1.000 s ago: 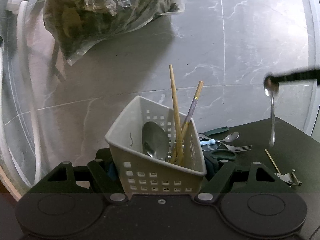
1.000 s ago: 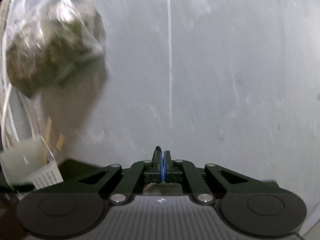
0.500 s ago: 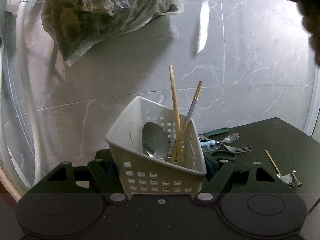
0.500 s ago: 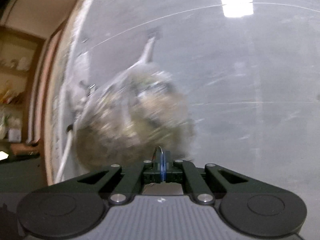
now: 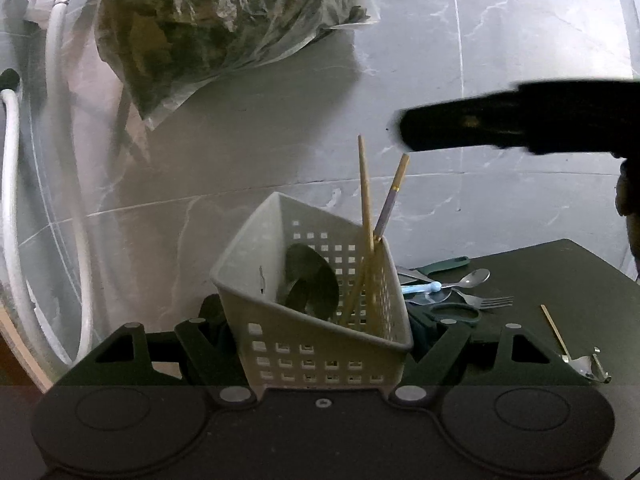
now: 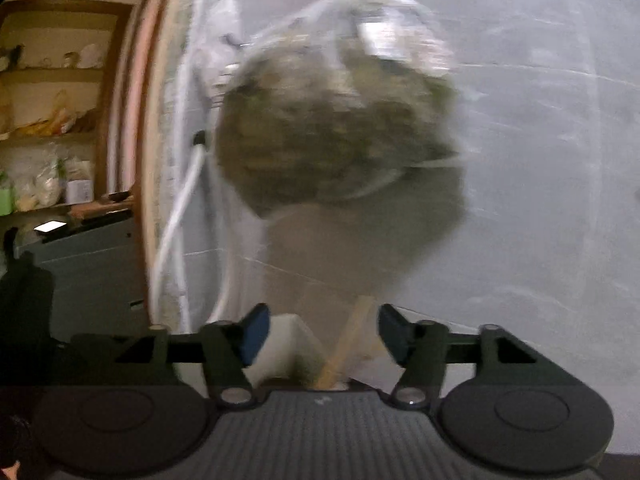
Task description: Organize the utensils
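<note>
1. The left gripper (image 5: 316,356) is clamped on the white perforated basket (image 5: 312,320), its fingers pressing the basket's two sides.
2. Inside the basket a large metal spoon (image 5: 310,280) leans against the back wall, with two chopsticks (image 5: 366,216) standing upright at the right corner.
3. The right gripper (image 6: 318,336) has just been opening – its blue pads (image 6: 254,334) stand wide apart with nothing pressed between them; the basket's corner and a chopstick show below the gap.
4. On the dark table (image 5: 560,280) right of the basket lie a small spoon (image 5: 474,278), a fork (image 5: 490,302) and green-handled scissors (image 5: 454,314), close together.
5. A plastic bag (image 5: 240,28) hangs against the marble wall – blurred in the right wrist view.
</note>
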Motion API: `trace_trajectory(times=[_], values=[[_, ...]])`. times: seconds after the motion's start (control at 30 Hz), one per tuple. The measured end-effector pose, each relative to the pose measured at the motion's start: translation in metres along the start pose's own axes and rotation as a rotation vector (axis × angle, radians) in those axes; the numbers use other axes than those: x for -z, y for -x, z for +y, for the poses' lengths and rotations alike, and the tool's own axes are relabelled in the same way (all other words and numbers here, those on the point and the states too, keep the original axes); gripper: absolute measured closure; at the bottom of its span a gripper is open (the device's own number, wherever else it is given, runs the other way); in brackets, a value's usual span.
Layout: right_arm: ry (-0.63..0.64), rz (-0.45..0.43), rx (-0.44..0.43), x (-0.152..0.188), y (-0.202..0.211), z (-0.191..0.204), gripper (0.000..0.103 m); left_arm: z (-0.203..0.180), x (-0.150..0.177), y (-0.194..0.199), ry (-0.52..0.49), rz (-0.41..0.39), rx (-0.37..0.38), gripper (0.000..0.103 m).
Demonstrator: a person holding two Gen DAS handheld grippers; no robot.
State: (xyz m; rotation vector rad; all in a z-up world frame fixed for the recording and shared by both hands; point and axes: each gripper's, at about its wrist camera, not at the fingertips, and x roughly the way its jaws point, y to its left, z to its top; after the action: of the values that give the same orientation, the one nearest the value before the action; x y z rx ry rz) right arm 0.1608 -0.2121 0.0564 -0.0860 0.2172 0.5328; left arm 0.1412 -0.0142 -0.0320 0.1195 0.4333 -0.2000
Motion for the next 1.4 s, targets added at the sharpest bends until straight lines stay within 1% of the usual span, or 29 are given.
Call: trace_trajectory(times=[0.03,0.07,0.13,0.17,0.23,0.3,0.4,0.47,0.6,0.63,0.67,0.7,0.77,0.8,0.87,0.9,0.93,0.97,1.0,1.07,1.13,1.2,1.4], values=[[-0.025,0.004,0.036,0.003,0.002,-0.011,0.008,-0.001,-0.001,0.000,0.002,0.004,-0.007,0.024],[-0.057,0.016,0.086,0.009,0.001,-0.025,0.004,-0.001,-0.001,0.001,0.006,0.007,-0.013,0.024],[-0.136,0.076,0.197,0.024,-0.006,-0.055,0.003,-0.003,-0.002,0.001,0.011,0.016,-0.027,0.024],[-0.197,0.121,0.257,0.034,-0.013,-0.074,0.003,-0.004,-0.003,0.001,0.014,0.020,-0.032,0.024],[-0.338,0.192,0.331,0.055,-0.025,-0.108,0.003,-0.005,-0.004,0.000,0.019,0.028,-0.042,0.023],[-0.478,0.253,0.348,0.076,-0.038,-0.138,0.003,-0.007,-0.006,0.000,0.024,0.034,-0.052,0.023],[-0.589,0.285,0.355,0.098,-0.052,-0.159,0.003,-0.009,-0.007,-0.001,0.028,0.043,-0.065,0.023],[-0.622,0.293,0.352,0.105,-0.062,-0.162,0.003,-0.010,-0.007,-0.001,0.032,0.049,-0.072,0.023],[-0.647,0.327,0.328,0.118,-0.077,-0.161,0.004,-0.011,-0.008,-0.001,0.037,0.054,-0.082,0.023],[-0.650,0.330,0.327,0.118,-0.080,-0.160,0.006,-0.011,-0.008,-0.001,0.037,0.054,-0.082,0.023],[-0.652,0.336,0.329,0.119,-0.082,-0.158,0.012,-0.011,-0.008,-0.001,0.037,0.054,-0.081,0.023],[-0.653,0.342,0.330,0.121,-0.084,-0.157,0.016,-0.011,-0.009,-0.001,0.037,0.055,-0.081,0.023],[-0.664,0.353,0.332,0.123,-0.085,-0.156,0.030,-0.012,-0.009,-0.001,0.037,0.055,-0.081,0.023],[-0.668,0.356,0.333,0.124,-0.085,-0.155,0.035,-0.012,-0.009,-0.001,0.036,0.055,-0.081,0.023],[-0.670,0.359,0.341,0.124,-0.084,-0.154,0.054,-0.011,-0.008,-0.001,0.037,0.054,-0.080,0.023],[-0.671,0.355,0.345,0.123,-0.084,-0.154,0.060,-0.011,-0.008,-0.001,0.037,0.053,-0.079,0.023],[-0.672,0.353,0.350,0.124,-0.082,-0.154,0.075,-0.010,-0.008,-0.001,0.036,0.052,-0.078,0.023],[-0.672,0.352,0.352,0.123,-0.080,-0.155,0.086,-0.010,-0.008,-0.001,0.036,0.051,-0.076,0.023],[-0.670,0.348,0.351,0.122,-0.079,-0.155,0.090,-0.009,-0.007,-0.001,0.035,0.049,-0.075,0.023],[-0.663,0.325,0.347,0.118,-0.075,-0.154,0.096,-0.009,-0.007,-0.002,0.033,0.045,-0.072,0.023],[-0.642,0.292,0.342,0.109,-0.069,-0.150,0.099,-0.008,-0.005,-0.001,0.031,0.039,-0.069,0.023],[-0.589,0.254,0.338,0.092,-0.060,-0.142,0.100,-0.007,-0.004,-0.001,0.034,0.033,-0.065,0.023],[-0.369,0.147,0.334,0.034,-0.026,-0.109,0.100,-0.004,0.000,0.002,0.029,0.016,-0.049,0.023]])
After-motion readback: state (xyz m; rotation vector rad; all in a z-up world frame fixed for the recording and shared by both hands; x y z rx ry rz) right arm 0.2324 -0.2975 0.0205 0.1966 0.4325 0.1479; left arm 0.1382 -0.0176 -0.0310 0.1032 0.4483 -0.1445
